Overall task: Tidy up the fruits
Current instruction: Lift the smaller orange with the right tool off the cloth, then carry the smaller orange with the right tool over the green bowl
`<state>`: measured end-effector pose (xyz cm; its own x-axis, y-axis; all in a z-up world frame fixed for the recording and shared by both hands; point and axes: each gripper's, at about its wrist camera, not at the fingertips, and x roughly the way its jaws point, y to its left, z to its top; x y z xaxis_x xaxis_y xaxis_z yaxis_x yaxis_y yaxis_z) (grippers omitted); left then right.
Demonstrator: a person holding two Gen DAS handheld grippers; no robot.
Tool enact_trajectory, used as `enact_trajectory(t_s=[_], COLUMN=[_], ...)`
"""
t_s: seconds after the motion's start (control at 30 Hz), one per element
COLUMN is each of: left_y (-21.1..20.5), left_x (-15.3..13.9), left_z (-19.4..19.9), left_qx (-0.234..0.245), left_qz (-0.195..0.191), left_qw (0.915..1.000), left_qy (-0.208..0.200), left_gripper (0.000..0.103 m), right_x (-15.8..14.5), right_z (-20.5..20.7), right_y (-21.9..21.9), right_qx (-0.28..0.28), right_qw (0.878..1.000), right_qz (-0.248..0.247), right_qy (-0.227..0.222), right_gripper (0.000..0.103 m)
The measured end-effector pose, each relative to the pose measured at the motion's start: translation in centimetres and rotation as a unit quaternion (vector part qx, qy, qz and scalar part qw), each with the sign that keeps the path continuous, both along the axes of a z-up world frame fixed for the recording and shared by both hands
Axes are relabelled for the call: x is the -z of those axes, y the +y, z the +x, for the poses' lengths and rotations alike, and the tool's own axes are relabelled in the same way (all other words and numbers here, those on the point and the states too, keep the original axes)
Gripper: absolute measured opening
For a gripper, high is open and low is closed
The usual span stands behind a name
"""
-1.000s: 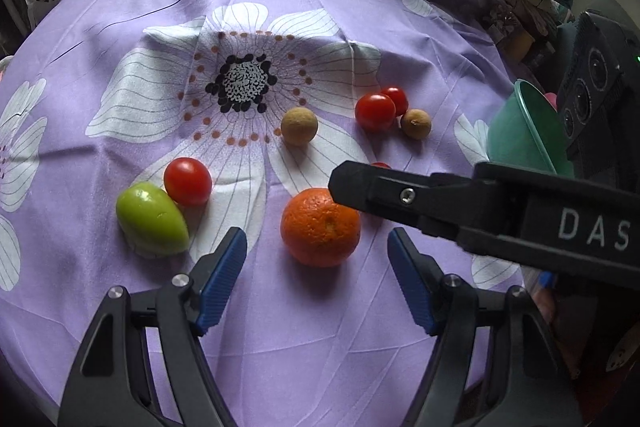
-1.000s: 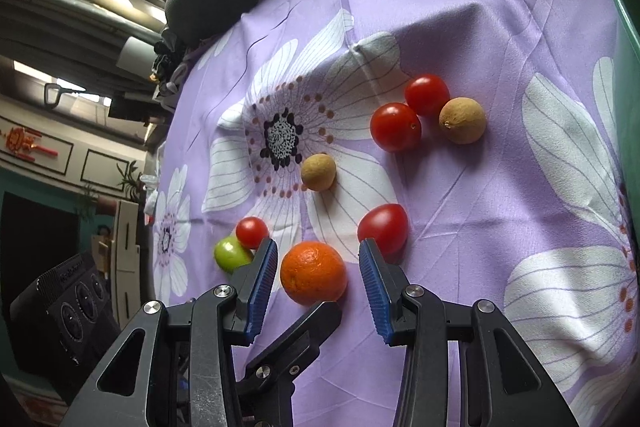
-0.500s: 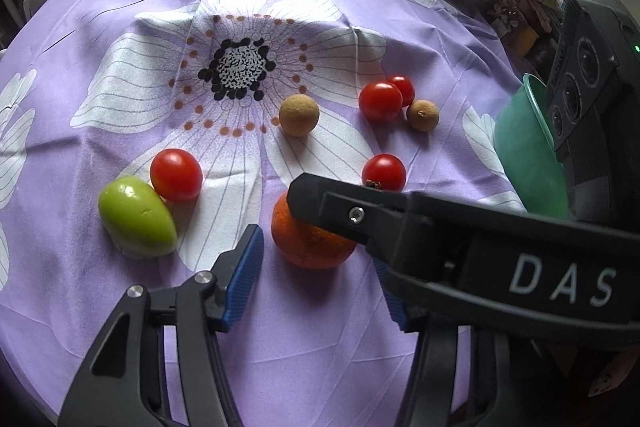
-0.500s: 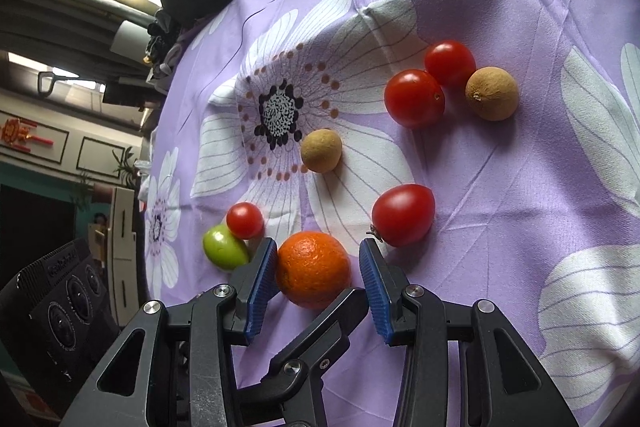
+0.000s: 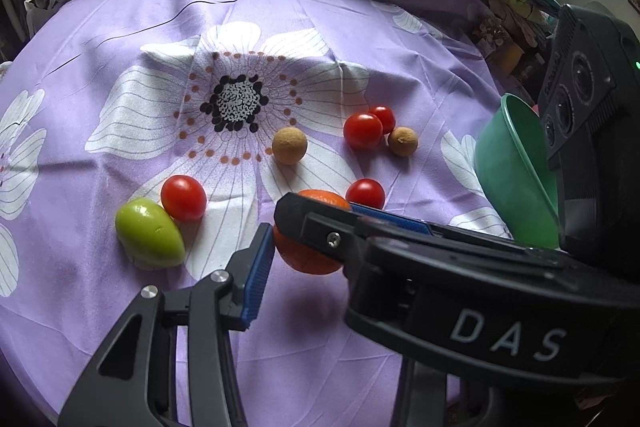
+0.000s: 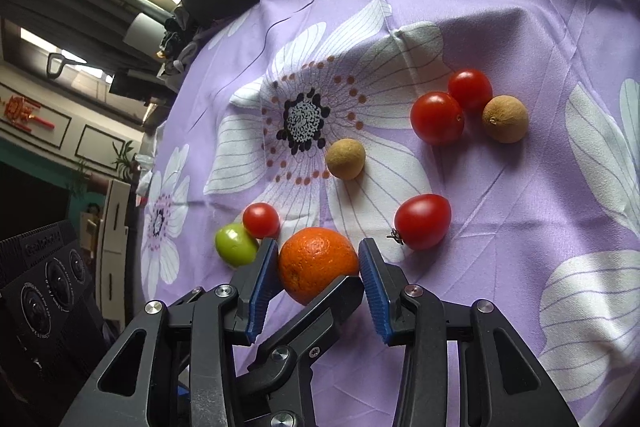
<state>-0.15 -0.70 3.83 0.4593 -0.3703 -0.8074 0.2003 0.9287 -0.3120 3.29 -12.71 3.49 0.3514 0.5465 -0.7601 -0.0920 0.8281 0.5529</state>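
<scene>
On the purple flowered cloth (image 6: 500, 7), the orange (image 6: 318, 263) sits between the blue pads of the right gripper (image 6: 319, 279), whose jaws stand spread with the left pad touching the fruit's side and the right pad just at its edge; whether they press it I cannot tell. From the left wrist view, the right gripper's black body crosses in front, covering most of the orange (image 5: 308, 259) and hiding the left gripper's far finger, so only one blue pad (image 5: 258, 277) shows, just beside the fruit; the left jaws' state cannot be told. A green fruit (image 5: 148, 239) touches a cherry tomato (image 5: 183, 197) to the left. Another tomato (image 6: 422, 221) lies near the orange's right. Farther off, two tomatoes (image 6: 438, 117) and a brown longan (image 6: 505, 119) cluster together, with a second longan (image 6: 346, 159) apart from them. A green bowl (image 5: 508, 163) stands at the cloth's right edge.
</scene>
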Motion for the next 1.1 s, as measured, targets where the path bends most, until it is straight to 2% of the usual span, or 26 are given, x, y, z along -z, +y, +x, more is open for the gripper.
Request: enact_trajectory(t_s=[0.5,0.87,1.1], left_y=[-2.2,-7.0,-11.5], left_x=[-4.5,-7.3,-8.0], left_z=[-1.7,-1.9,-1.4], left_qx=[0.007,0.060,0.110], left_qz=[-0.002,0.009,0.014], left_qw=[0.9957,0.9881,0.9819], left_qy=[-0.092,-0.141,-0.154], left_gripper=[0.041,0.041,0.041], right_x=[-4.8,-7.6,-8.1], right_z=[-2.0,-3.3,-4.0], right_y=[-2.1,-6.9,-11.1], right_qx=[0.013,0.064,0.118], right_qw=[0.997,0.990,0.983], right_qz=[0.004,0.014,0.021], right_qy=[-0.078,-0.128,-0.139], right_gripper=[0.044,0.044,0.044])
